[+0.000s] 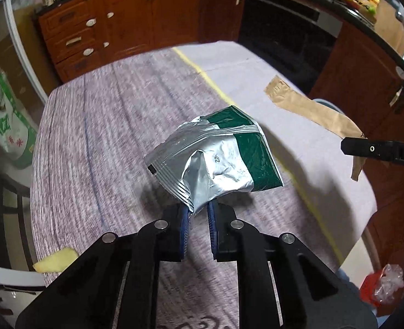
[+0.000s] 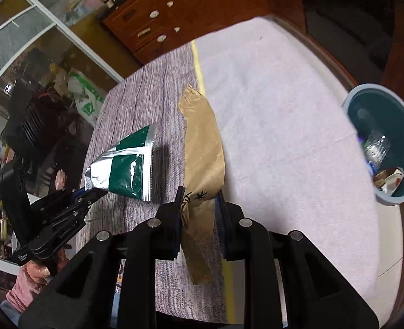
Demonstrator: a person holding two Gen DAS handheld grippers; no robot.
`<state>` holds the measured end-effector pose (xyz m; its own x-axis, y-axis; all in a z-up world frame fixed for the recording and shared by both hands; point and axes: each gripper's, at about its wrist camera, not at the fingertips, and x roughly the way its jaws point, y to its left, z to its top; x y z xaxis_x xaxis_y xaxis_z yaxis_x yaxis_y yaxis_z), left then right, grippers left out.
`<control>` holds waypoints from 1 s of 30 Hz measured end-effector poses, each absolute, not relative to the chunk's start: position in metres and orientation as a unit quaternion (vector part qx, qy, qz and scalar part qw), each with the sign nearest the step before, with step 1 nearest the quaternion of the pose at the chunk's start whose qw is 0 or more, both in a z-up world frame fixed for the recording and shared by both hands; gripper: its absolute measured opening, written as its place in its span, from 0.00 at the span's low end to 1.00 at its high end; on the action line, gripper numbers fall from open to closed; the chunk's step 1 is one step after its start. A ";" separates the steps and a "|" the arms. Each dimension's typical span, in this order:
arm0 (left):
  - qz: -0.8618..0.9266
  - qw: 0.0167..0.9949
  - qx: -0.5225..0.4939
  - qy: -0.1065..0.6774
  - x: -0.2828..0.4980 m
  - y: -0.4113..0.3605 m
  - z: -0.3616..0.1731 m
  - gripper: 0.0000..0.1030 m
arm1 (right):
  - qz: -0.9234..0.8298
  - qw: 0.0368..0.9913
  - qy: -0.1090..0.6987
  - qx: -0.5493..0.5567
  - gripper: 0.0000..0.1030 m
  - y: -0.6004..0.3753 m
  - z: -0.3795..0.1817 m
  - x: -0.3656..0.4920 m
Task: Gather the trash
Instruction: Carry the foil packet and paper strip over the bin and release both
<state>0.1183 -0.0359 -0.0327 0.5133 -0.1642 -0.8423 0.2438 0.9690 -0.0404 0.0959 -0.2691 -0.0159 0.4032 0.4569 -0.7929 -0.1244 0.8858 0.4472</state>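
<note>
Holding trash clear of the table [image 1: 97, 137] for carrying — left gripper [image 1: 199, 213] pinches the foil packet [image 1: 215, 159] mid-frame, right gripper [image 2: 199, 208] clamps the brown wrapper [image 2: 204, 142]; bin [image 2: 349, 104] at right edge.

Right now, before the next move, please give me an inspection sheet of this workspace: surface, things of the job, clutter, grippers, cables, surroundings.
Surface: round table under a grey wood-print cloth on one half and a pale cloth on the other, with a yellow line between them.
Job's things: green and silver foil packet, crumpled, lifted off the cloth; brown paper sleeve, long and creased; blue-grey bin beyond the table edge, already holding wrappers.
Clutter: a yellowish scrap at the near table edge.
Grippers: left gripper shut on the packet's corner; right gripper shut on the sleeve.
Cables: nothing seen.
Surroundings: red-brown cabinets, glass sliding door, red basket on the floor.
</note>
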 end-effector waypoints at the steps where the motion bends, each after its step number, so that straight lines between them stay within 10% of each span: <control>1: -0.121 0.869 0.042 0.477 0.120 -0.041 -0.030 0.13 | 0.172 0.825 0.512 0.163 0.19 -0.277 -0.013 0.095; 30: -0.276 0.795 0.149 0.520 0.222 -0.356 -0.078 0.15 | -0.008 0.818 0.513 0.260 0.20 -0.545 -0.067 0.085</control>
